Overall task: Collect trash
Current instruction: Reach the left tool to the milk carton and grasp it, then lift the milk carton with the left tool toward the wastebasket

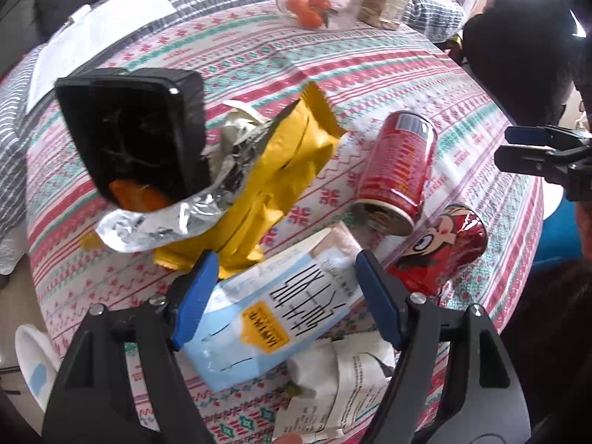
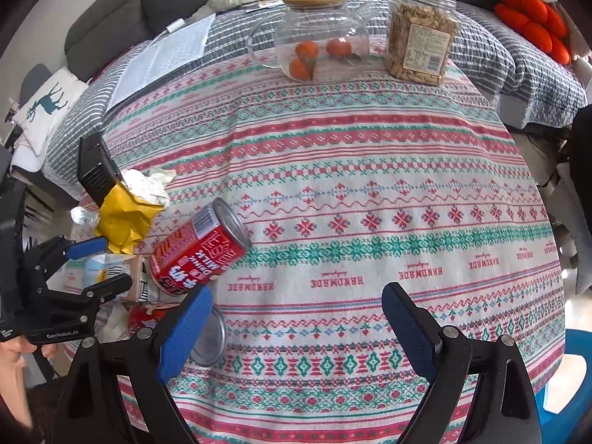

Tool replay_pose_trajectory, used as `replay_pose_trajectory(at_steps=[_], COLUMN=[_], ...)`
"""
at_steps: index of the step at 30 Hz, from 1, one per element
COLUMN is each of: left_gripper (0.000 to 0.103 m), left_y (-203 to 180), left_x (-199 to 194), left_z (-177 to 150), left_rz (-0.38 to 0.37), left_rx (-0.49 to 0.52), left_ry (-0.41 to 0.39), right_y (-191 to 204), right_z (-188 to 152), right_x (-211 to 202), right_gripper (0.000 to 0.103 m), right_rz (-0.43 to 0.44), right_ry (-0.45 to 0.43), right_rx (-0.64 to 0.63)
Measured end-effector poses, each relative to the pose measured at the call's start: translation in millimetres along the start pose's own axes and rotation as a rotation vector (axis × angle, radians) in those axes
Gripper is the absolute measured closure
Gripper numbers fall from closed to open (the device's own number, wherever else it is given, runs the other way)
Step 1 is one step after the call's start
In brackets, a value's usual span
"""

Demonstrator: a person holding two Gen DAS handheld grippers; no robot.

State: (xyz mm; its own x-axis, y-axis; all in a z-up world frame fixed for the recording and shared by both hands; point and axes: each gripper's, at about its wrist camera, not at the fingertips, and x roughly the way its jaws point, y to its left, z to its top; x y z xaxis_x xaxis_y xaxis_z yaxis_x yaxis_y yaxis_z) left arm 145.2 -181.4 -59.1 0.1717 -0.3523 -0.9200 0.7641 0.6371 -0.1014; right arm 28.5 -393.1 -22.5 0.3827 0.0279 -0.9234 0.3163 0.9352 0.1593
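My left gripper (image 1: 286, 298) is open over a light-blue carton (image 1: 273, 314) lying between its blue pads, which stand apart from it. Beyond it lie a yellow foil snack bag (image 1: 273, 177), a black plastic tray (image 1: 137, 137) tipped on edge with orange scraps, a red drink can (image 1: 399, 170) on its side, and a red cartoon can (image 1: 444, 248). Crumpled receipts (image 1: 340, 384) lie near the table edge. My right gripper (image 2: 296, 322) is open and empty above bare cloth; the red can (image 2: 199, 251) and a second can (image 2: 207, 336) lie by its left finger.
A round table has a patterned cloth (image 2: 370, 192). A glass jug with tomatoes (image 2: 314, 40), a jar of pasta (image 2: 421, 33) and papers (image 2: 166, 55) stand at the far side. A grey sofa (image 2: 111, 11) lies behind. A white plate (image 1: 33, 362) is below the table edge.
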Motion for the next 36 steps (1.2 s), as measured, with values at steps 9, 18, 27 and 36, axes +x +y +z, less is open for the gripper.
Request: replay_pose_trajectory(at_steps=[9,18,27,36], left_gripper=[0.022,0.025,0.06,0.062], left_y=[-2,-14,4,39], left_x=[7,21,5,-30], left_z=[-6,-32,-40,-59], left_rz=[-0.112,0.053,0.095,0.06], left_rx=[0.02,0.126,-0.08,-0.376], left_ry=[0.039,0.156,0.14,0.036], right_y=[-17,-21,6,56], right_z=[-6,-7,-10,-16], right_x=[3,0,3,15], right_gripper=[0.009,0.009,0.009,0.009], right_rz=[-0.016,-0.008,0.006,0.154], right_ry=[0.018,0.015,0.033,0.116], right_rx=[0.021,0.032,-0.014,-0.057])
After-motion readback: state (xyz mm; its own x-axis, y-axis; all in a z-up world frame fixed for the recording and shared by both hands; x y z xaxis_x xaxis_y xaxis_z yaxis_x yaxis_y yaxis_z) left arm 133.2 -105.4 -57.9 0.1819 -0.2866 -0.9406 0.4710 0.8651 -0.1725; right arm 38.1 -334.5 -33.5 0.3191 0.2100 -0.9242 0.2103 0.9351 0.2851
